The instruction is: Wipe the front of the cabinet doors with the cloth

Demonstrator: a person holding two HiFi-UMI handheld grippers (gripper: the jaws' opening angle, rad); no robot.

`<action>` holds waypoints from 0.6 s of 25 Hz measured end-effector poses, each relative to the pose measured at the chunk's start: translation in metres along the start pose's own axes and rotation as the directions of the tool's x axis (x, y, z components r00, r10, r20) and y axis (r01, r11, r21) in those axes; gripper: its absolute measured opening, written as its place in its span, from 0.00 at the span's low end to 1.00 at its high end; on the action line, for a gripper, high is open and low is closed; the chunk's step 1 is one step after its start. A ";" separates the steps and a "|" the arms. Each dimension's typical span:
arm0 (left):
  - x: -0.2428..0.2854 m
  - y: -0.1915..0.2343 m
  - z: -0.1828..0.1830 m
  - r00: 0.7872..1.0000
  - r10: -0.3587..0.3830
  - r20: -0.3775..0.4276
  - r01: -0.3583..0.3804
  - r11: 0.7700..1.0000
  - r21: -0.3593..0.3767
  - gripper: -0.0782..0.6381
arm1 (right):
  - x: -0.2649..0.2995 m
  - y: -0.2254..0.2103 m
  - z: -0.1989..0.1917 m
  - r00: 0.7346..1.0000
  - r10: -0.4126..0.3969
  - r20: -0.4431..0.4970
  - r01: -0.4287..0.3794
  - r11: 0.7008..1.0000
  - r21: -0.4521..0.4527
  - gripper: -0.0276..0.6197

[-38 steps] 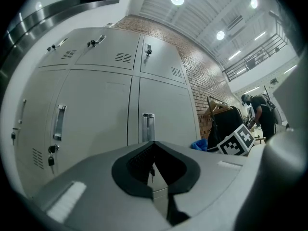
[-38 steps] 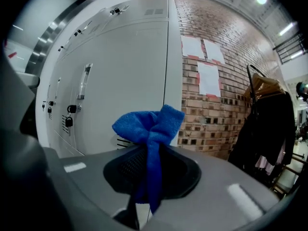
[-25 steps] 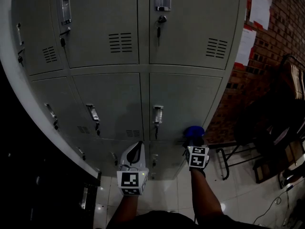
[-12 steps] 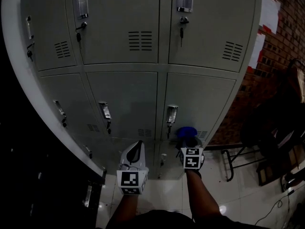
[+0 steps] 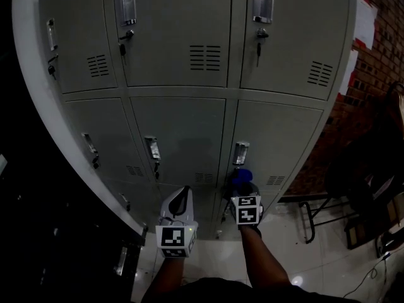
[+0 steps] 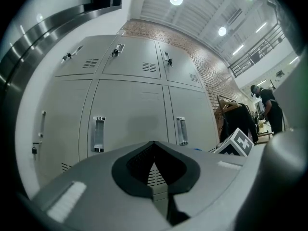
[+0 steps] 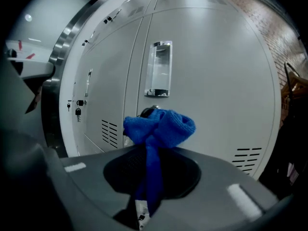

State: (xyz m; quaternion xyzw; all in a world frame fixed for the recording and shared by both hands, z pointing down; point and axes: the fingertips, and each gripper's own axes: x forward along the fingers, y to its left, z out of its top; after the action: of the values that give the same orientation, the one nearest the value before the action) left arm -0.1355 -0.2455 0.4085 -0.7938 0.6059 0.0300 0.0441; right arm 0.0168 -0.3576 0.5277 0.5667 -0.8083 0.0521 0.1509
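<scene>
A grey metal locker cabinet (image 5: pixel 189 112) fills the head view, its doors (image 7: pixel 211 95) fitted with recessed handles, key locks and vent slots. My right gripper (image 5: pixel 243 183) is shut on a bunched blue cloth (image 7: pixel 159 126), held right at a lower door just under a handle (image 7: pixel 159 69) and over its key lock; contact with the door cannot be told. The cloth (image 5: pixel 240 178) shows as a blue lump ahead of the marker cube. My left gripper (image 5: pixel 180 201) hangs lower left, shut and empty, short of the doors (image 6: pixel 130 109).
A brick wall (image 5: pixel 372 55) with white sheets of paper stands right of the cabinet. Dark chairs (image 5: pixel 372 182) and a metal frame crowd the tiled floor (image 5: pixel 303 264) at right. A dark unit (image 5: pixel 38 232) lies to the left. A person (image 6: pixel 267 109) stands far off.
My right gripper with the blue cloth has slid left along the lower door toward its handle and lock. The head view has shifted, so the cabinet appears further right. The left gripper stays put.
</scene>
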 end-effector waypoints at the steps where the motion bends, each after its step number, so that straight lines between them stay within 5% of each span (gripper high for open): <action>1: 0.000 0.001 0.002 1.000 0.000 0.003 0.000 1.000 -0.003 0.13 | 0.001 0.005 0.001 1.000 0.012 -0.001 -0.012 1.000 0.002 0.15; 7: 0.005 -0.003 0.003 1.000 -0.019 0.009 0.019 1.000 -0.014 0.13 | 0.001 0.012 0.001 0.999 0.052 0.008 -0.052 0.998 0.022 0.15; 15: 0.014 -0.027 -0.005 0.998 -0.063 -0.011 0.063 0.998 -0.022 0.13 | -0.034 -0.044 0.004 0.993 -0.091 0.070 0.087 0.995 0.053 0.15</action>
State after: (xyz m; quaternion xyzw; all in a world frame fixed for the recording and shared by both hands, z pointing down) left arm -0.1061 -0.2527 0.4127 -0.8131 0.5803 0.0307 0.0328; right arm 0.0671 -0.3437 0.5104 0.6073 -0.7856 0.0451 0.1095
